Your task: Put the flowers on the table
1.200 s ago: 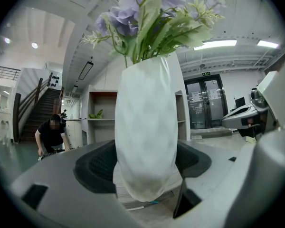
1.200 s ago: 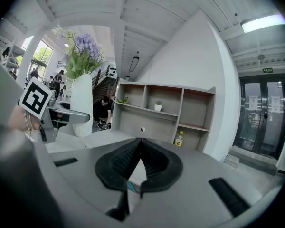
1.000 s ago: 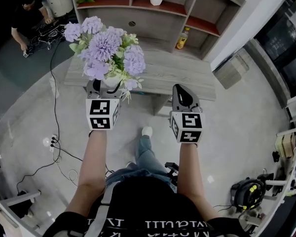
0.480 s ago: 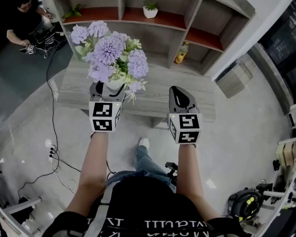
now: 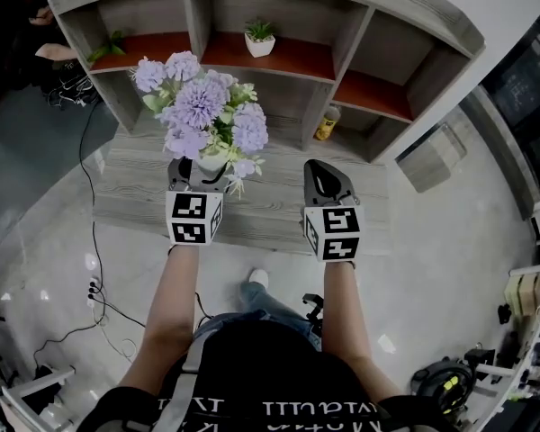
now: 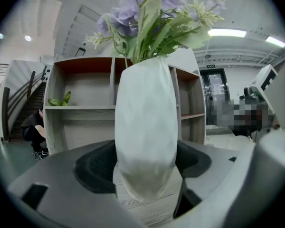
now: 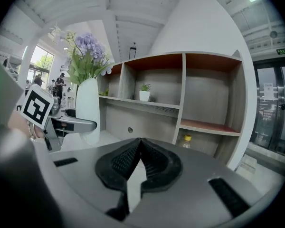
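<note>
**A:** How far has the person got with the flowers?

**B:** Most of the carrying looks done. The left claw (image 5: 198, 176) is clamped on the white ceramic vase (image 5: 211, 160), one pad on each side of its belly. The bunch of lilac flowers (image 5: 207, 111) stands upright in it, left of centre in the head view.

**A:** Is it set down?

**B:** Apparently not. In the left gripper view the vase's base seems to hang just above the grey wood-grain counter (image 5: 270, 214), in front of the wooden shelf unit (image 5: 279, 57) along the top of the frame. Contact can't be ruled out.

**A:** And the other one?

**B:** The right claw (image 5: 327, 180) is pinched closed on nothing, hovering over the counter at centre right. What's left is lowering the vase and letting go.
</note>
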A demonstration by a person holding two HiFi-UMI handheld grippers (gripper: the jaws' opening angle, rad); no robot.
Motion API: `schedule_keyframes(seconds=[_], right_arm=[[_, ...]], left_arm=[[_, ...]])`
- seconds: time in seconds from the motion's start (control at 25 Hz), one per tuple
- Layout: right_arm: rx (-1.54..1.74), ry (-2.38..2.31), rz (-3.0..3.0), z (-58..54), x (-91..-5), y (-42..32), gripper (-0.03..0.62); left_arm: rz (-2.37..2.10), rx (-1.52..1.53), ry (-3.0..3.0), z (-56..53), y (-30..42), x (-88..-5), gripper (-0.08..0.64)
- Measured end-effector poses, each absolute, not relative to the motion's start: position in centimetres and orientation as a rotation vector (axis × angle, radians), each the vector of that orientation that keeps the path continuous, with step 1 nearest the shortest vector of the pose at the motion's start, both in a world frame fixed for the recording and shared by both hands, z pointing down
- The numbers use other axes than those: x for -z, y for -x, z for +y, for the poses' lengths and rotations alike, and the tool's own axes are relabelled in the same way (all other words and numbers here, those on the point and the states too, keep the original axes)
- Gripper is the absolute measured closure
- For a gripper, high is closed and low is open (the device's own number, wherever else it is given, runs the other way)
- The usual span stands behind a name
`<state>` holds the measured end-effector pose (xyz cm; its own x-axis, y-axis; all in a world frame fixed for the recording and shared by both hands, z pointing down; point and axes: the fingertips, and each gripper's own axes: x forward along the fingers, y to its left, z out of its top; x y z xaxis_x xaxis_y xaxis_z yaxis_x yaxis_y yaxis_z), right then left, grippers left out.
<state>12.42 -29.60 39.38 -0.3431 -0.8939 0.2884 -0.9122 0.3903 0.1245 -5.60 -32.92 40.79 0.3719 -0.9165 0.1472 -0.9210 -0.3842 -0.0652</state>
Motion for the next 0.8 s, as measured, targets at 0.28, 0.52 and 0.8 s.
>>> schedule_keyframes(seconds=[0.28, 0.52, 0.8], right_arm=[[-0.079, -1.504, -2.366, -31.5, -39.9, -11.9, 0.577], [-0.107, -1.458, -2.394, -31.4, -39.6, -10.7, 0.577], [-0.156, -1.437, -2.423, -31.7, -40.3, -9.8, 0.577]], left_arm=[[-1.723, -0.17, -2.577, -34.0, 4.9, -41.4, 0.192], [-1.73, -0.2, -2.6, -33.7, 5.2, -40.9, 0.192], [-1.666, -0.219, -2.643, -34.5, 4.8, -42.0, 0.192]])
